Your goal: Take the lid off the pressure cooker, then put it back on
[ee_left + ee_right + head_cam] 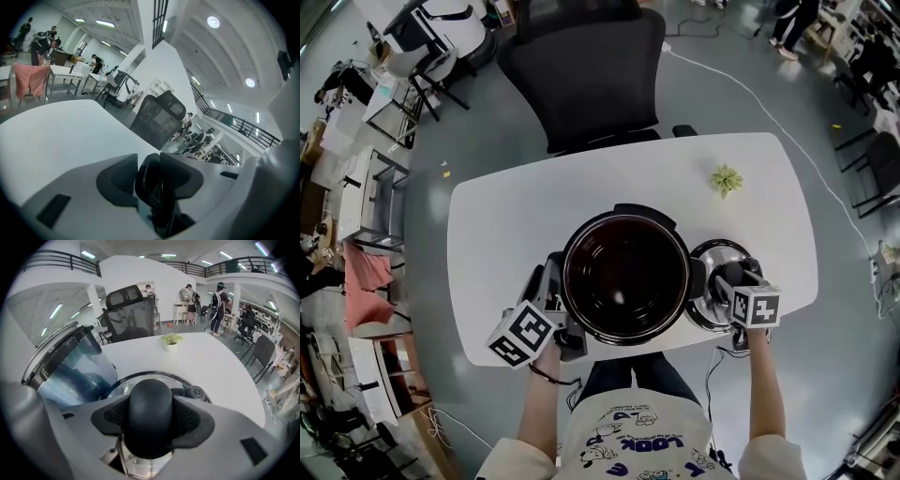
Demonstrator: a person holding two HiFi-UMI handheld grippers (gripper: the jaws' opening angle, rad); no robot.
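Note:
The pressure cooker (574, 246) stands open at the middle of the white table (516, 216), its dark inside bare. In the right gripper view it is the blue-tinted wall (70, 366) at left. Its lid (711, 255) is right beside it on the right, low at the table; I cannot tell if it rests there. My right gripper (727, 277) is shut on the lid's black knob (150, 408), with the lid's shiny rim (123, 380) showing beyond. My left gripper (555, 302) is shut on the cooker's black left side handle (151, 178).
A small green plant (726, 178) stands at the table's far right, also in the right gripper view (171, 339). A black office chair (581, 75) is behind the far edge. The person's body is at the near edge. Other desks and people are farther off.

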